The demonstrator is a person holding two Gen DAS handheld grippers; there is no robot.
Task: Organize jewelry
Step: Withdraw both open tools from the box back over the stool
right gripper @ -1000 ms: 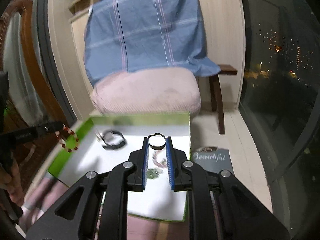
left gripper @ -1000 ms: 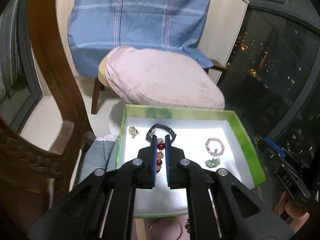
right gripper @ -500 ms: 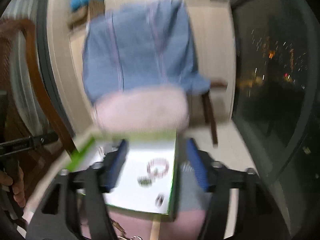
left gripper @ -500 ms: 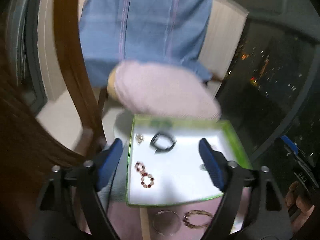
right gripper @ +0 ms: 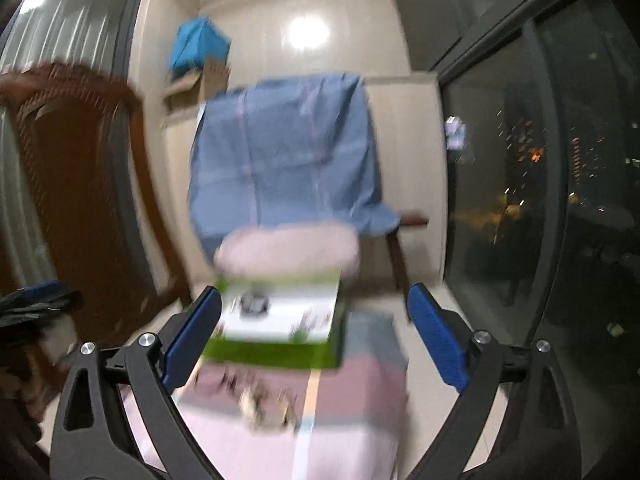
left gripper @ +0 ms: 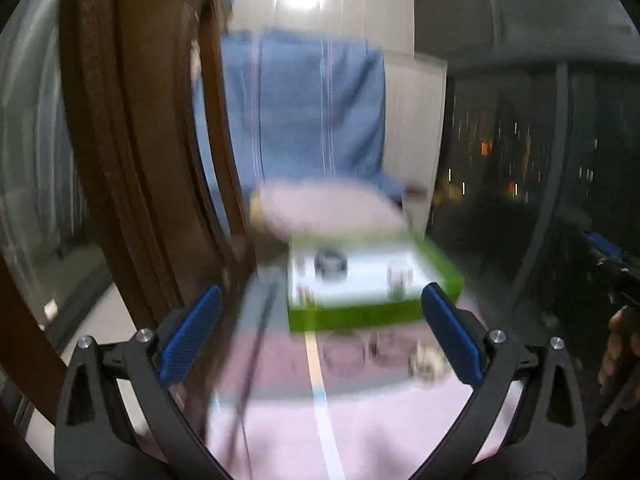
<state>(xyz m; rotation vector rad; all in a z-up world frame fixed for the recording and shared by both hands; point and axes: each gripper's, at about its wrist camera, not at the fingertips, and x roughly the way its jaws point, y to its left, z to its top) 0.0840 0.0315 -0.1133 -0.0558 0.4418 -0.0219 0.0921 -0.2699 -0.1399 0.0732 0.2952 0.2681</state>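
Both grippers empty: left gripper [left gripper: 320, 332] and right gripper [right gripper: 316, 334] jaws just opened wide, nothing between them. Sorted jewelry sits inside the green tray [left gripper: 360, 316], deposited there. Loose bracelets [left gripper: 384, 354] just in front of the tray, likely next pick.

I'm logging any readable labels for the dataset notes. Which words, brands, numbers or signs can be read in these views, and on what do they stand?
None: no word, brand, number or sign can be read in either view.
Green box: no print to be made out; motion blur smears it.
Cardboard box up on the cabinet: no print to be made out; it is blurred.
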